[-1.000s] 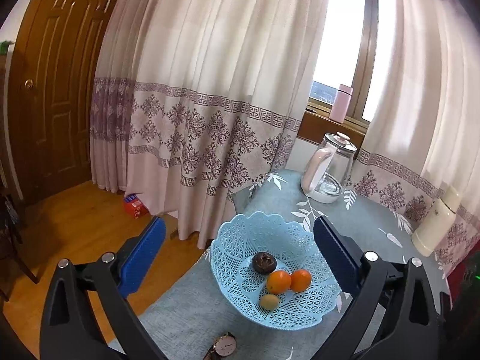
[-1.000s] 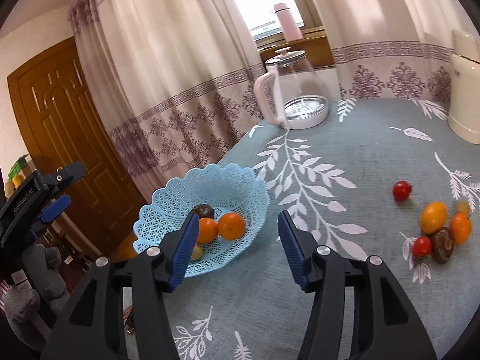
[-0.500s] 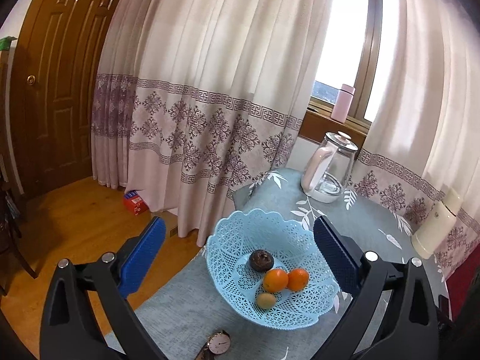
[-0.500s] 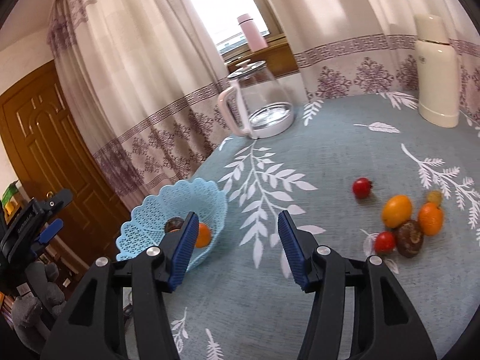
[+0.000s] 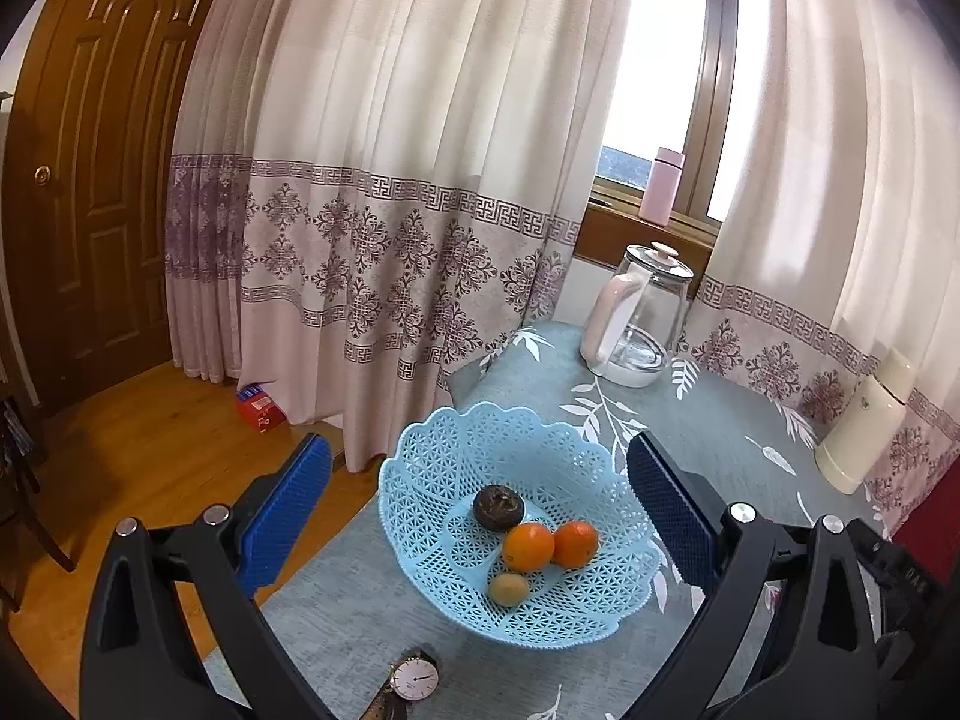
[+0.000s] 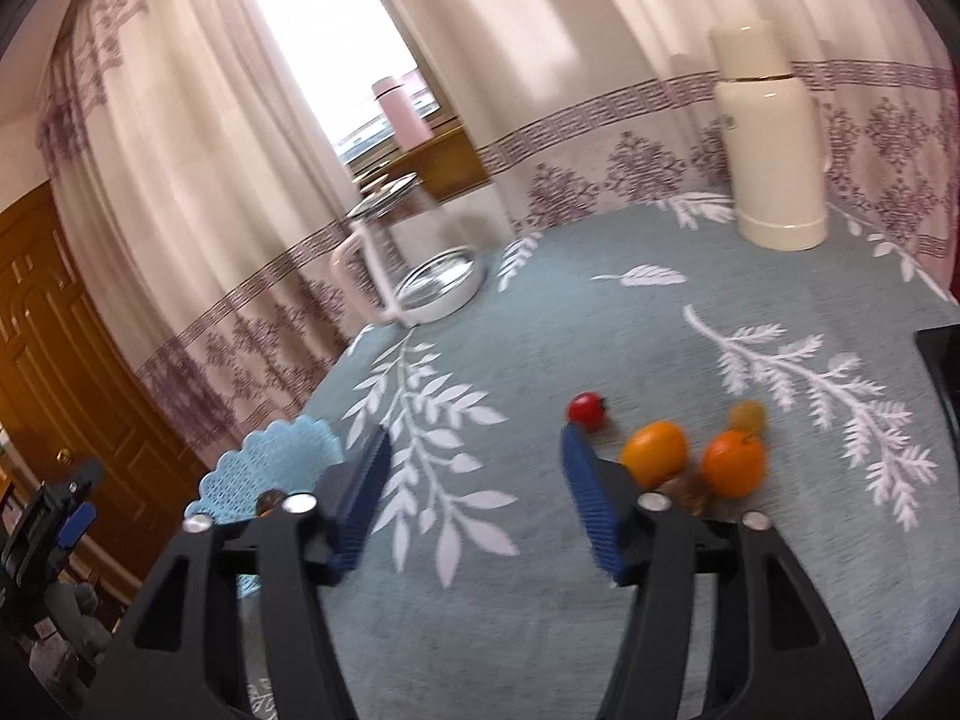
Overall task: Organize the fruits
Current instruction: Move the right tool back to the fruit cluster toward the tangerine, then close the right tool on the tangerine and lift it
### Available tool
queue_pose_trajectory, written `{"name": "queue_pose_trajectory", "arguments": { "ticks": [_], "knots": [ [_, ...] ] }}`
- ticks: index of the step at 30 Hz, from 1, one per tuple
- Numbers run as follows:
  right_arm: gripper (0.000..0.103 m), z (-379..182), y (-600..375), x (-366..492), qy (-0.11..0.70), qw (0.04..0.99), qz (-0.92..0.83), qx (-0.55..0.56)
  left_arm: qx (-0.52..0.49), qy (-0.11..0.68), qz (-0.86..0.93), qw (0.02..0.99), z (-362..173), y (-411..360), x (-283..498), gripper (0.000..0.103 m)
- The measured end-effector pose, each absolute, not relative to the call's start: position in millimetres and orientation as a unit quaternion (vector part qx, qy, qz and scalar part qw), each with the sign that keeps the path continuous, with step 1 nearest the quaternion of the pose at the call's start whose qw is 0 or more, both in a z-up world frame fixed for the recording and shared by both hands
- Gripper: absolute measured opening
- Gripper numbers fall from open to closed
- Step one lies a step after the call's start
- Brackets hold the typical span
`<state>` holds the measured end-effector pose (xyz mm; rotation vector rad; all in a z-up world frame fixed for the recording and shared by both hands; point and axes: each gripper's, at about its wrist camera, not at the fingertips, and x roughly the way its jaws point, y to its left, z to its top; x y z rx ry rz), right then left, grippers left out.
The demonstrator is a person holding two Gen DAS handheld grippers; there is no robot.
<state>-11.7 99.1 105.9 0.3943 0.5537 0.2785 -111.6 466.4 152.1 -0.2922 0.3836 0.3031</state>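
Noting loose fruits (image 6: pixel 690 456) clustered on the tablecloth (image 6: pixel 540 600), well apart from our blue basket (image 5: pixel 528 468) holding four | right gripper (image 6: pixel 474 480) gaping, empty, near them | left gripper (image 5: pixel 480 504) spread wide, empty, above basket.

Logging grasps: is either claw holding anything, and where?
Nothing is held: left claw and right claw are both open and empty.
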Motion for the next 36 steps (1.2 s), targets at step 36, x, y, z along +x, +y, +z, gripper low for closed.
{"name": "queue_pose_trajectory", "arguments": {
  "ticks": [36],
  "knots": [
    [0.08, 37.3, 15.7, 54.7, 0.397, 0.878, -0.002, 0.269, -0.106, 0.206, 0.106, 0.967, 145.6, 431.3, -98.8, 0.1]
  ]
}}
